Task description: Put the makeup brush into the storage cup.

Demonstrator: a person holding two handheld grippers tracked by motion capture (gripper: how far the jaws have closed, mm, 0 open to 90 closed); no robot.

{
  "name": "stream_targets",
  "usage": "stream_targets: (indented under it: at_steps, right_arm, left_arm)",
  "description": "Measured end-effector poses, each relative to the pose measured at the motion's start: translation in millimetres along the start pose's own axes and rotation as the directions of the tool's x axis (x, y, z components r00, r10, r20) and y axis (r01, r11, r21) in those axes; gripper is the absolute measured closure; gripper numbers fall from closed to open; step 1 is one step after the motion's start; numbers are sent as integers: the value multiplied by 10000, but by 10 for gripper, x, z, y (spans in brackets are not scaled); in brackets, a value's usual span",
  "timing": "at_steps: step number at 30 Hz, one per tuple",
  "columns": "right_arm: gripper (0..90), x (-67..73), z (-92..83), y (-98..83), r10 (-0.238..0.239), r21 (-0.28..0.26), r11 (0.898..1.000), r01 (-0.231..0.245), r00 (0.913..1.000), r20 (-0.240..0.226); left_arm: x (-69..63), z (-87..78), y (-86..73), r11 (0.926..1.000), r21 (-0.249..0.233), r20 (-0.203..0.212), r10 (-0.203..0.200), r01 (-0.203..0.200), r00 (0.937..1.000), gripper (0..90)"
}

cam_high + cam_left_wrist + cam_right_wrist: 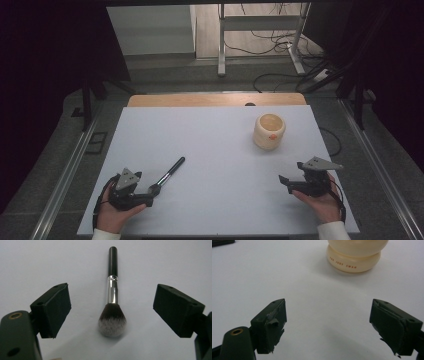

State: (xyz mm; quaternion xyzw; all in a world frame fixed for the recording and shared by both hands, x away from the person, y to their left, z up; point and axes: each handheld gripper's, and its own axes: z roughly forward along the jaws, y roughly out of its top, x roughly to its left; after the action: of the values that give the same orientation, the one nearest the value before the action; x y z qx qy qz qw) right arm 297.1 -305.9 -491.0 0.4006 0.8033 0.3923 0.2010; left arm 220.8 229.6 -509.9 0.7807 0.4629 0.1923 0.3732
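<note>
A makeup brush (169, 175) with a black handle, silver ferrule and dark bristles with pale tips lies flat on the white table (215, 150) at the front left. My left gripper (152, 192) is open just behind its bristle end. In the left gripper view the brush (112, 302) lies between and ahead of the wide-apart jaws, untouched. A cream round holder (269, 131) stands upright at the right middle. My right gripper (285, 181) is open at the front right, with nothing between its jaws. The right gripper view shows the holder's base (354, 257) ahead.
A wooden strip (215, 100) borders the table's far edge. Beyond it, cables and a metal stand's legs (260, 45) rest on the floor. Metal rails (65, 180) run along both sides of the table.
</note>
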Motion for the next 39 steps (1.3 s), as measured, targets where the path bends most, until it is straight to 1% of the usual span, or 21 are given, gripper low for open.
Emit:
stream_targets:
  at_steps: [3, 9, 16, 25, 30, 33, 39]
  right_arm:
    - [151, 20, -6, 14, -41, -130, 9999, 42, 10000, 56]
    - [153, 49, -21, 20, -163, -184, 9997, 164, 9998, 89]
    - [153, 68, -4, 17, -342, -70, 9994, 343, 9994, 109]
    - [154, 83, -12, 17, -409, -120, 9991, 410, 9991, 72]
    - [155, 85, -16, 13, -438, -108, 9990, 439, 9990, 88]
    - [155, 87, -28, 0, -460, -56, 9989, 461, 9988, 138]
    - [156, 85, -36, -12, -403, -27, 9992, 404, 9990, 205]
  left_arm:
    - [31, -12, -17, 10000, 16, -15, -26, 27, 10000, 152]
    - [64, -49, -32, 9999, -35, -48, -164, 164, 9999, 151]
    - [64, -47, -34, 9998, -2, -44, -187, 187, 9998, 150]
    - [52, -64, -28, 9998, 38, 15, -199, 199, 9998, 150]
    - [37, -85, 5, 9998, 82, 27, -198, 198, 9998, 149]
    - [33, -121, 58, 9995, 52, 46, -302, 301, 9995, 148]
    - [49, -137, 116, 9990, 101, 85, -427, 426, 9991, 148]
